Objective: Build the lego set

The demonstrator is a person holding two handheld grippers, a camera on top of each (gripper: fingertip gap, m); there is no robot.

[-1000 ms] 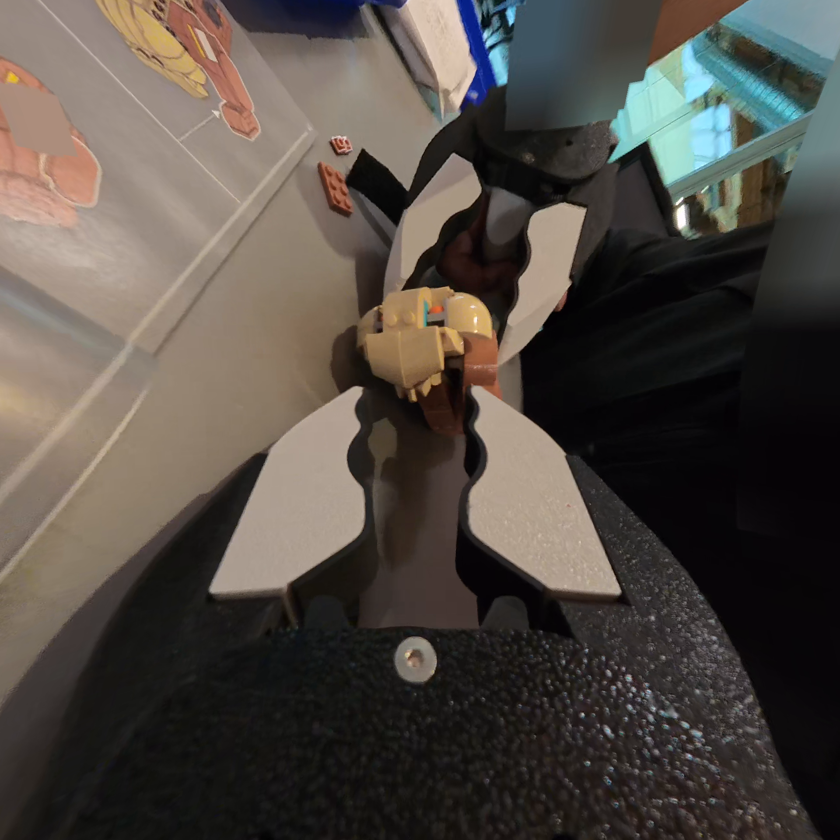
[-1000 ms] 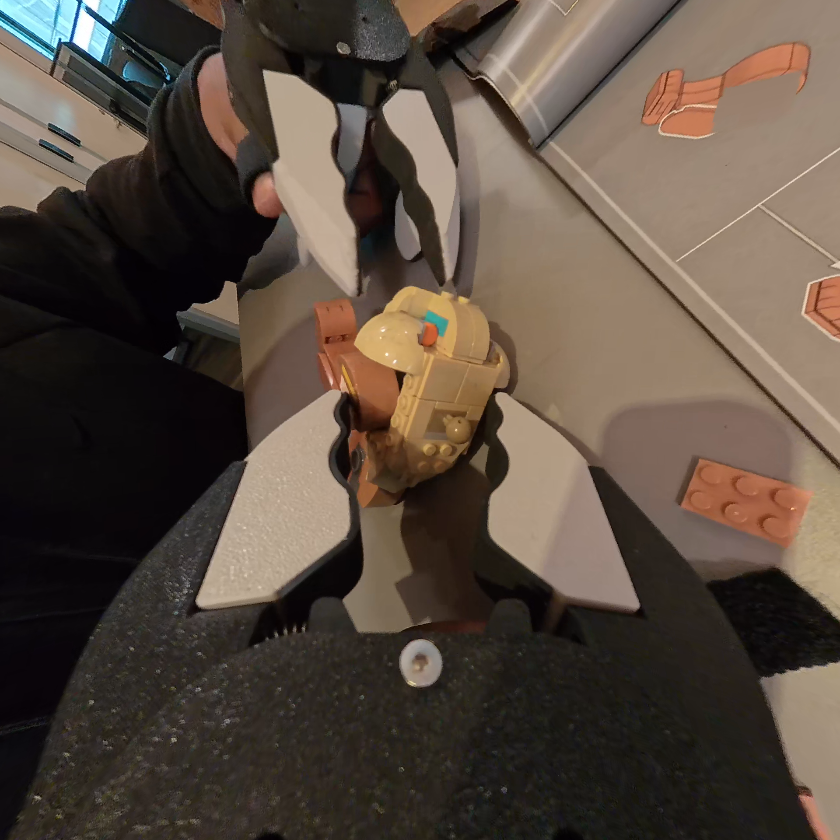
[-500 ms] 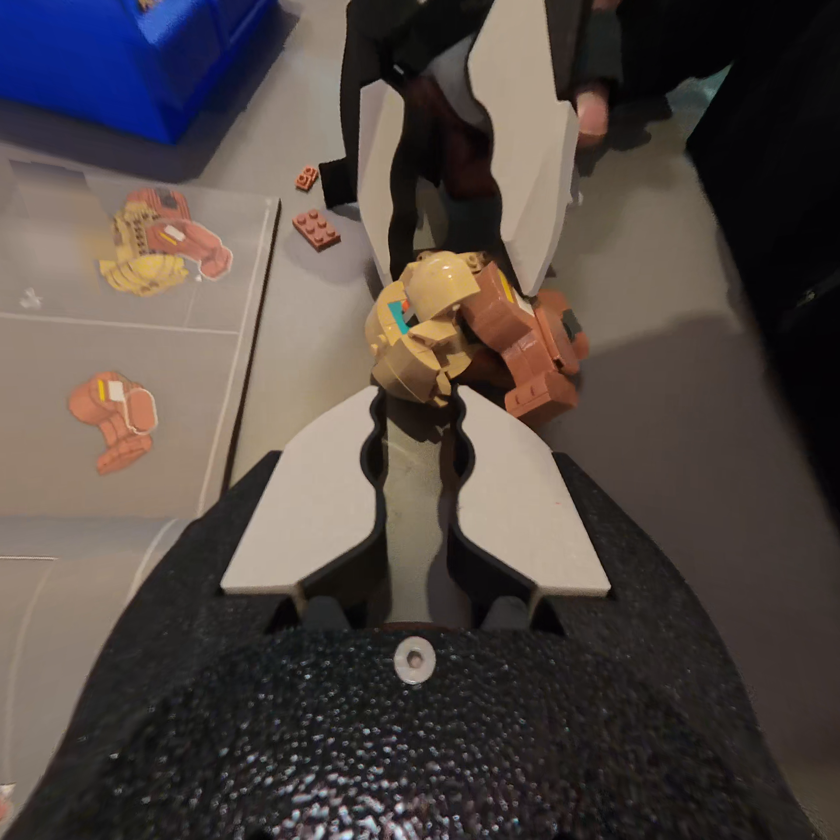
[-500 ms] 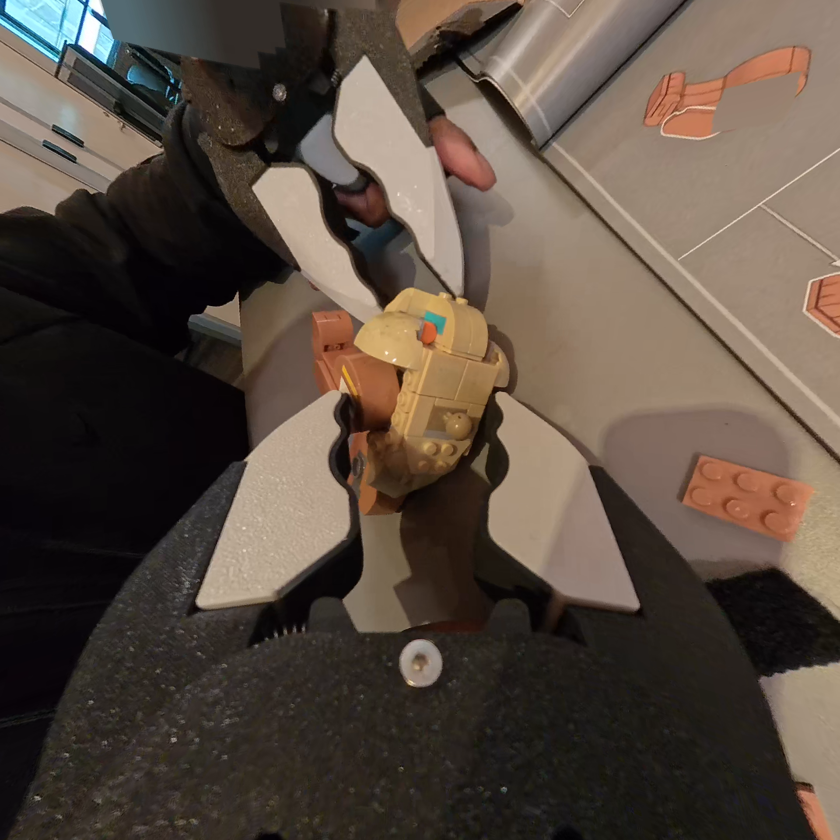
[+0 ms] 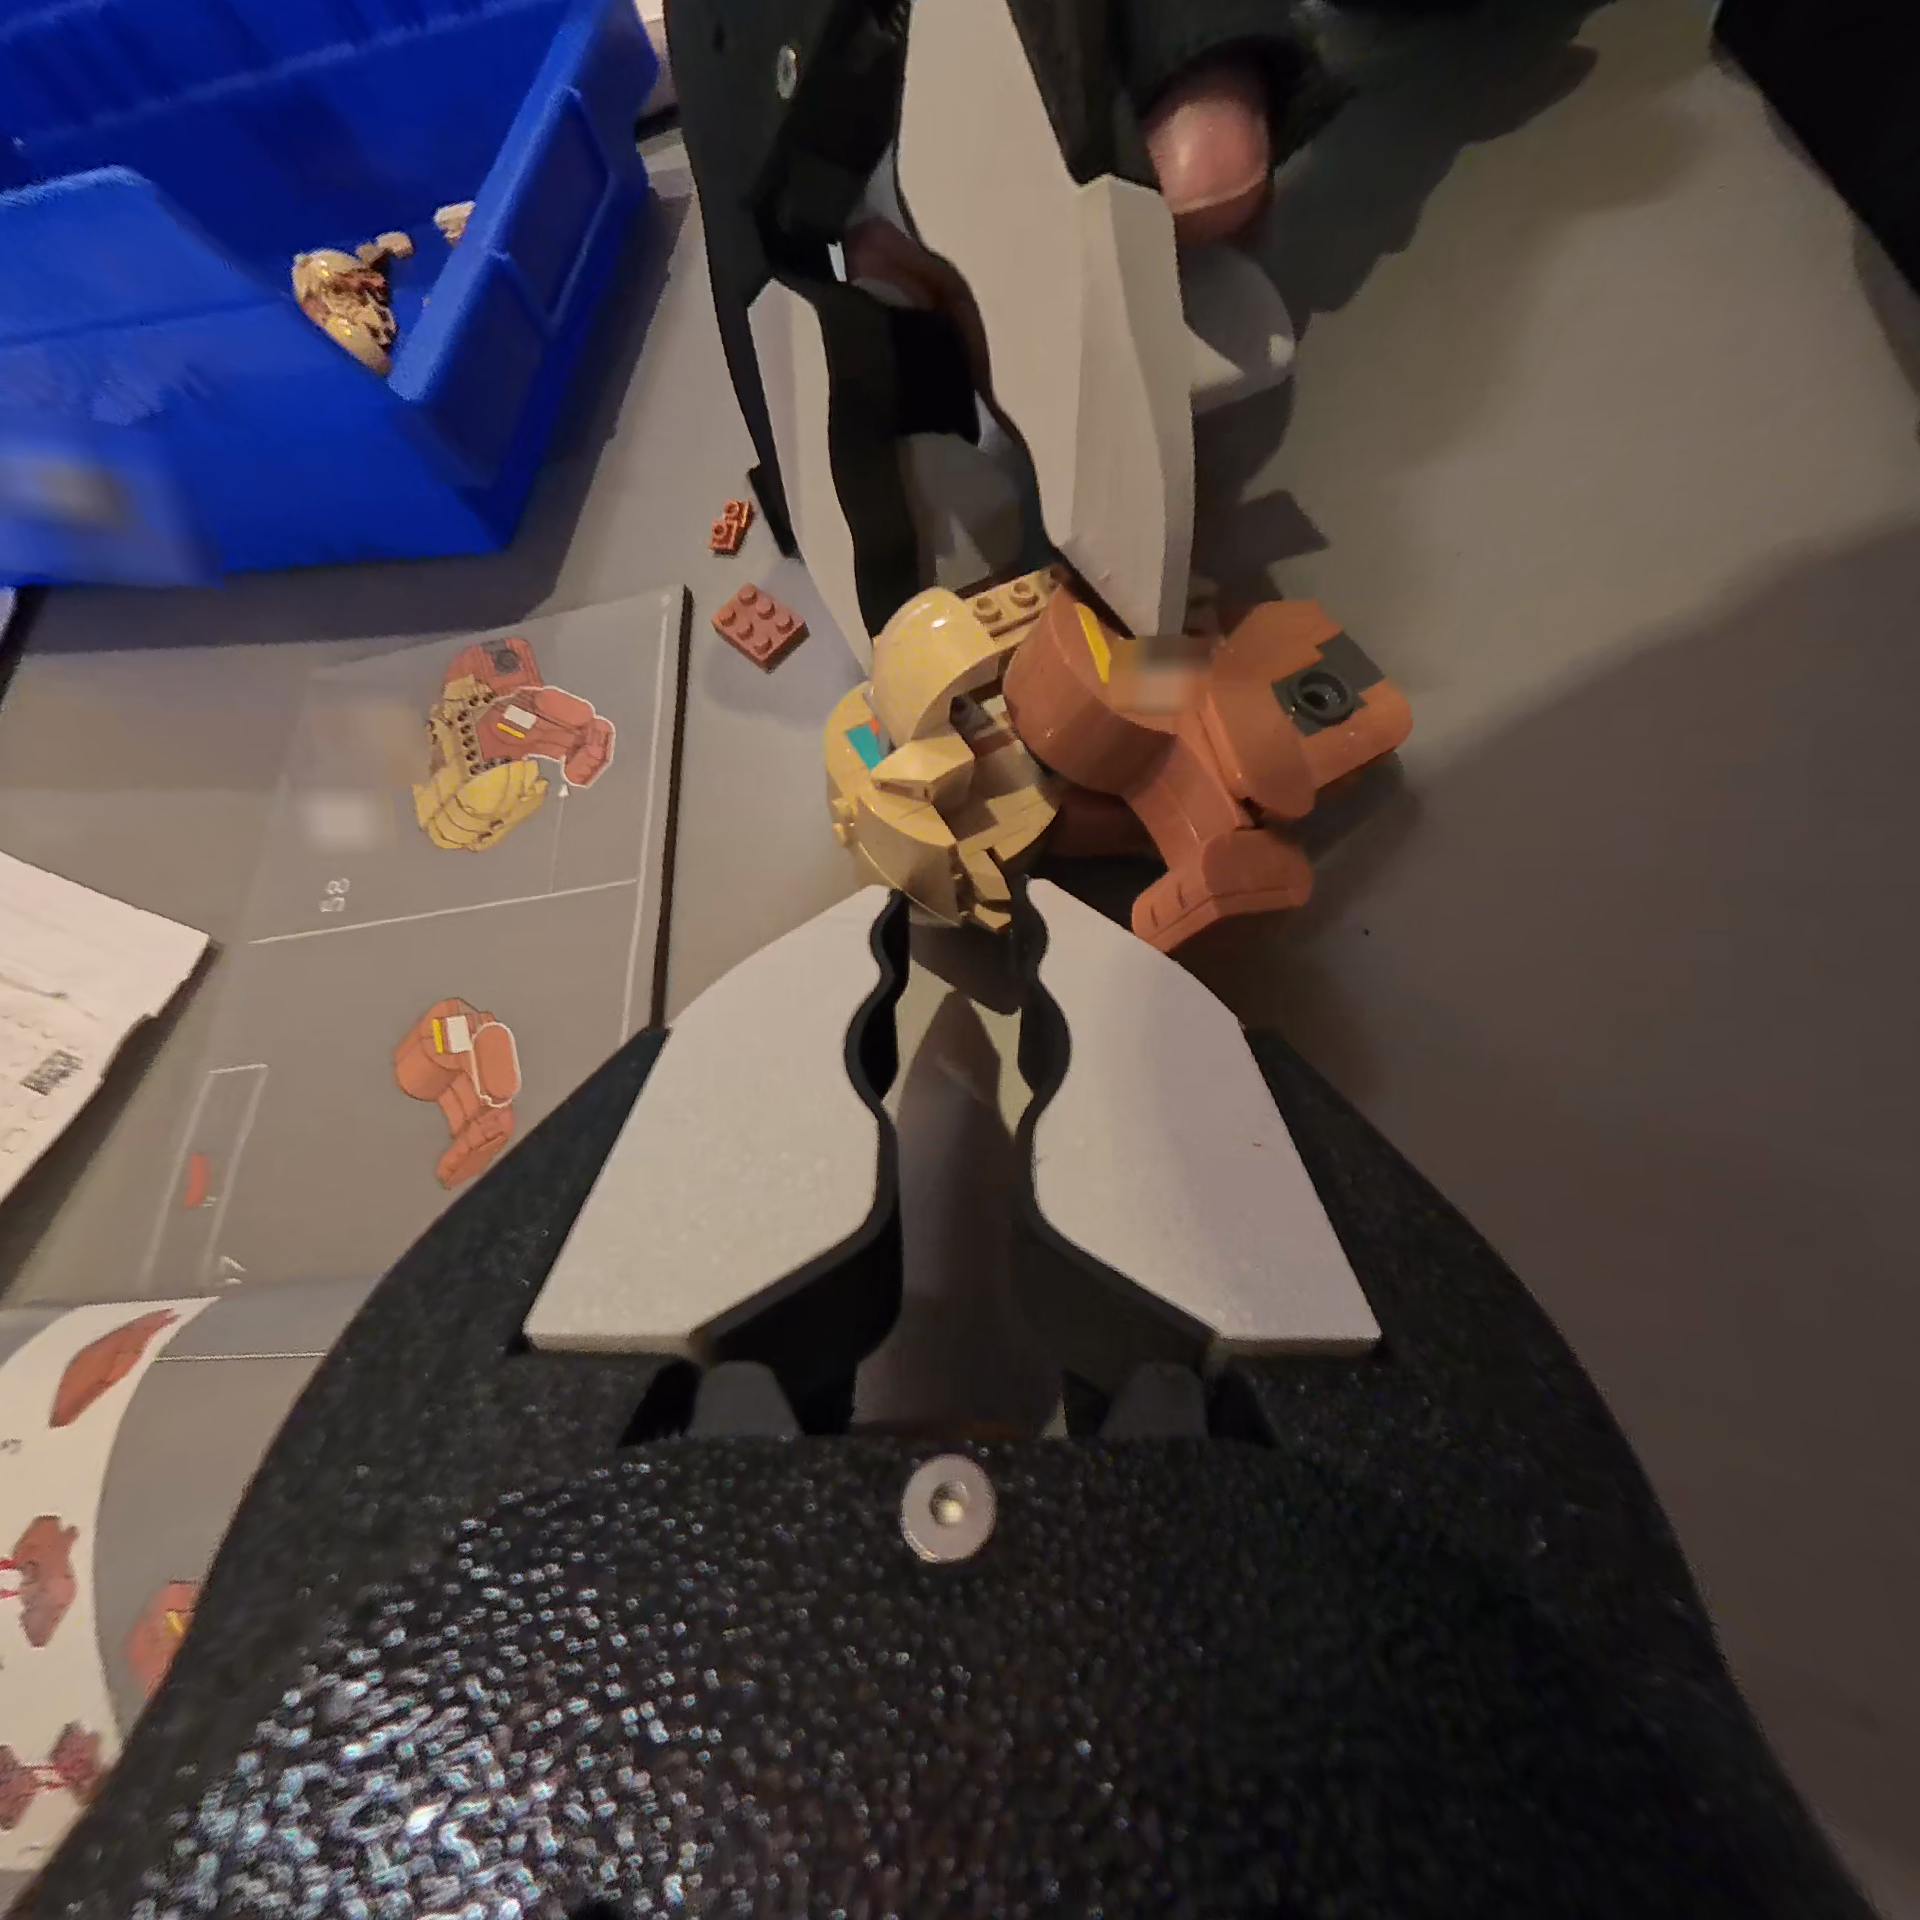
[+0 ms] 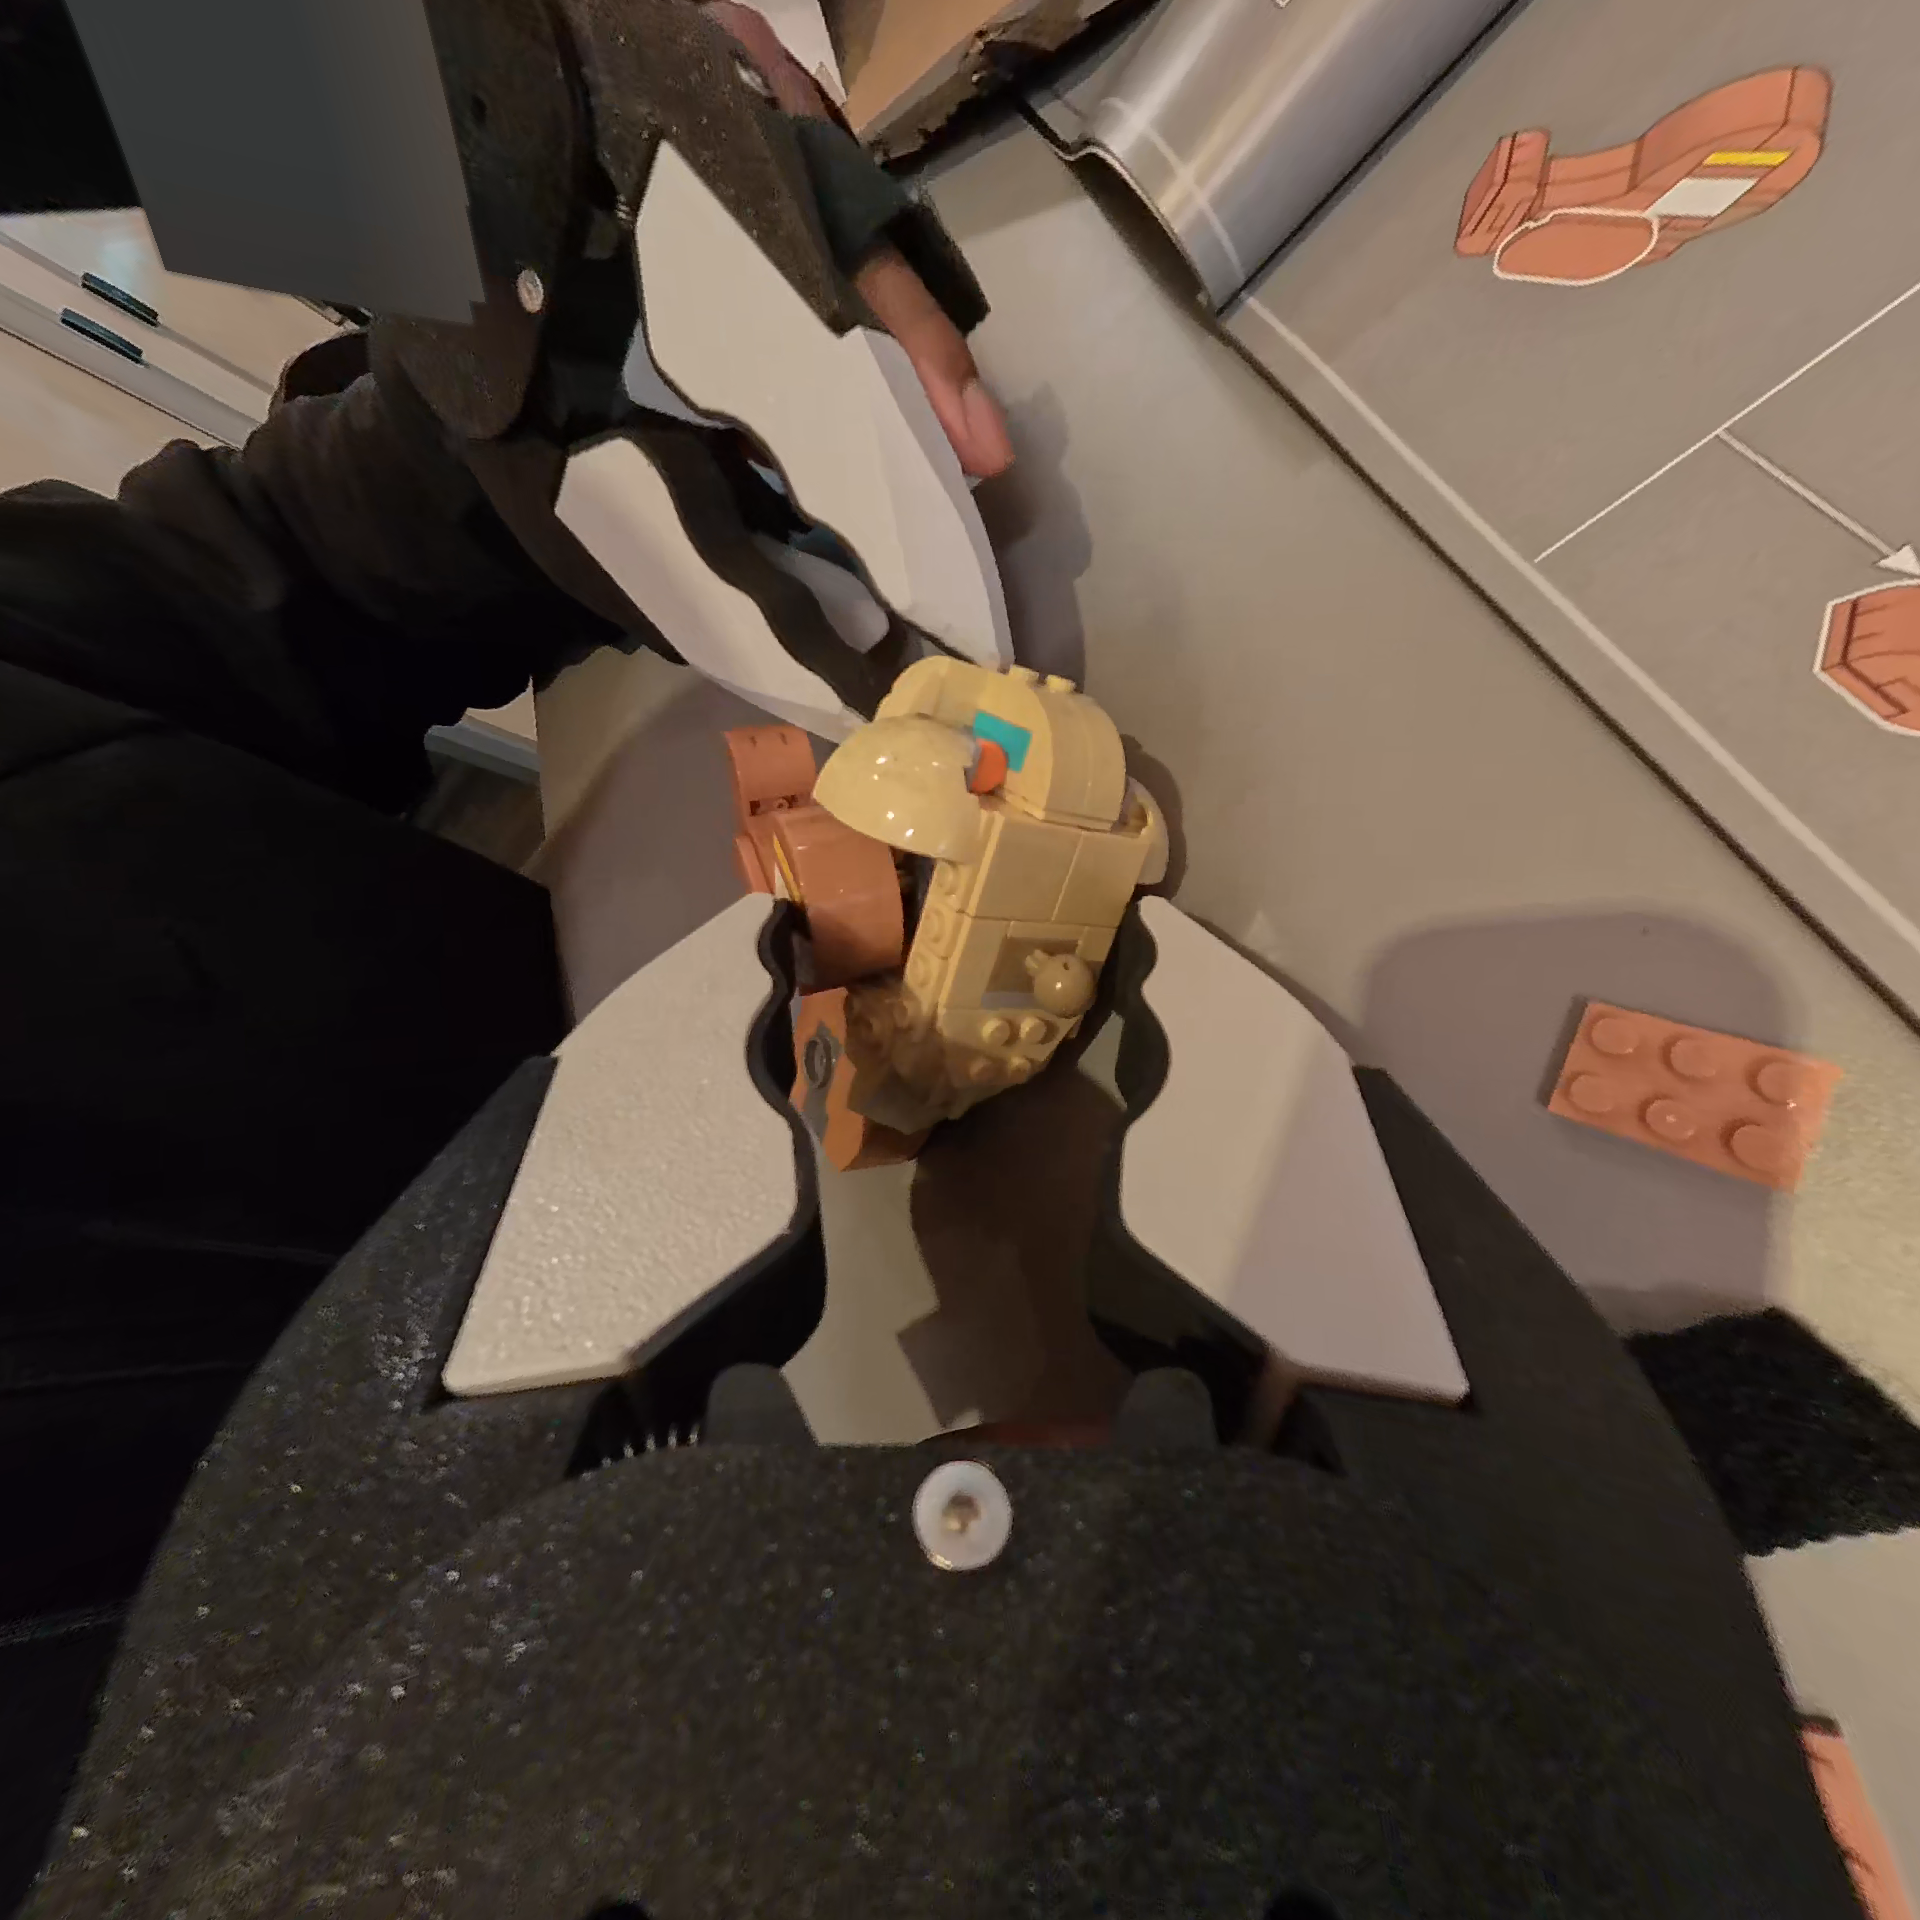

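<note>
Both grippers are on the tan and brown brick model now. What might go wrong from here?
1. The left gripper pinches only a narrow tan tip of the brick model, so it may slip off.
2. The right gripper clamps the model's tan body and brown arm together; opposing pulls might pop bricks apart.
3. The brown arm hangs out unsupported and may hit the loose brown plate or the grey table.

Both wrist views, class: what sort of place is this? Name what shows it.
Probably a toy-brick building table: a tan and brown brick figure, a grey printed building guide, and a blue plastic parts bin.
</note>
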